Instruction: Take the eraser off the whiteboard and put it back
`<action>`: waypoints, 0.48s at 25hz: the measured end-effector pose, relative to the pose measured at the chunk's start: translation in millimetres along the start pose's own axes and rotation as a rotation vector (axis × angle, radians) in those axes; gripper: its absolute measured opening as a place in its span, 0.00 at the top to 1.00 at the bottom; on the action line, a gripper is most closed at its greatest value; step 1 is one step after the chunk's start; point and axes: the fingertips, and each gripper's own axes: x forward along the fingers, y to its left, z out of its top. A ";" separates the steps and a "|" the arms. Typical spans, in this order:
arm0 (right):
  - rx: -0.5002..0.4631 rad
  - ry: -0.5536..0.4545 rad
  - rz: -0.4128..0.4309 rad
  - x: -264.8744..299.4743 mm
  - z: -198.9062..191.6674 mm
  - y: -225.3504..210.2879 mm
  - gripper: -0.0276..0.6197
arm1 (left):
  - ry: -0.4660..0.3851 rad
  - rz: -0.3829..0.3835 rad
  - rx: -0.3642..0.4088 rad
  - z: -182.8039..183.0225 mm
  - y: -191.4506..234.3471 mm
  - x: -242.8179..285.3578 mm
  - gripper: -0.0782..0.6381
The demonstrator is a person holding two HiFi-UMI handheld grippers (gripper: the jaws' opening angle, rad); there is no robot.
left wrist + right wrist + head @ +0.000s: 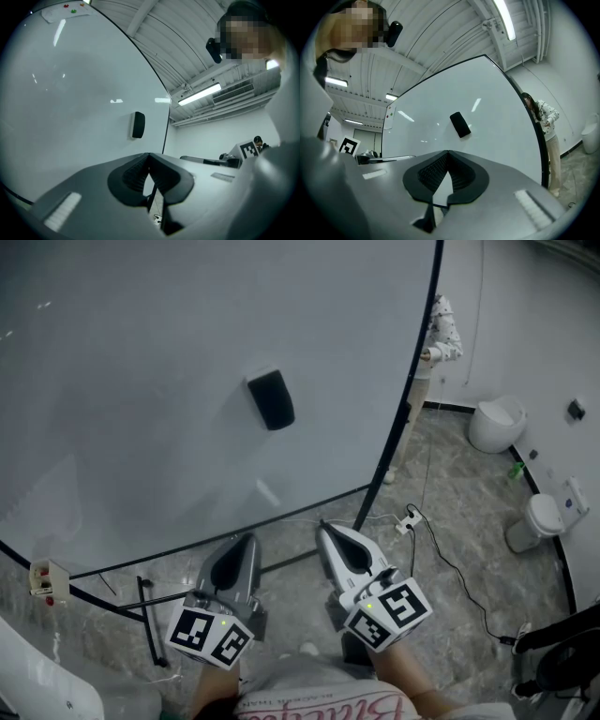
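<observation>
A black eraser (pixel 271 399) clings to the whiteboard (pixel 141 381), near its middle. It also shows as a dark block (pixel 138 124) in the left gripper view and as a tilted black block (pixel 460 124) in the right gripper view. My left gripper (pixel 246 540) hangs below the board's lower edge, jaws shut and empty, tips meeting (pixel 149 155). My right gripper (pixel 325 528) sits beside it, also shut with nothing held, tips together (pixel 448 153). Both point up toward the board, well short of the eraser.
The whiteboard's black frame (pixel 403 418) runs down its right edge. A person in a patterned top (pixel 441 334) stands beyond that edge. A power strip and cable (pixel 410 518) lie on the marble floor, with white bins (pixel 495 424) at the right wall.
</observation>
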 end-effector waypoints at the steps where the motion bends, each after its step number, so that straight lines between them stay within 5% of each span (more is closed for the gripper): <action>1: -0.001 0.000 0.000 0.0 -0.2 0.3 0.96 | 0.000 0.000 0.000 0.2 0.2 -0.5 0.89; 12: -0.030 0.006 -0.008 0.1 -1.3 4.3 0.96 | -0.002 -0.006 -0.002 1.0 1.0 -2.5 0.89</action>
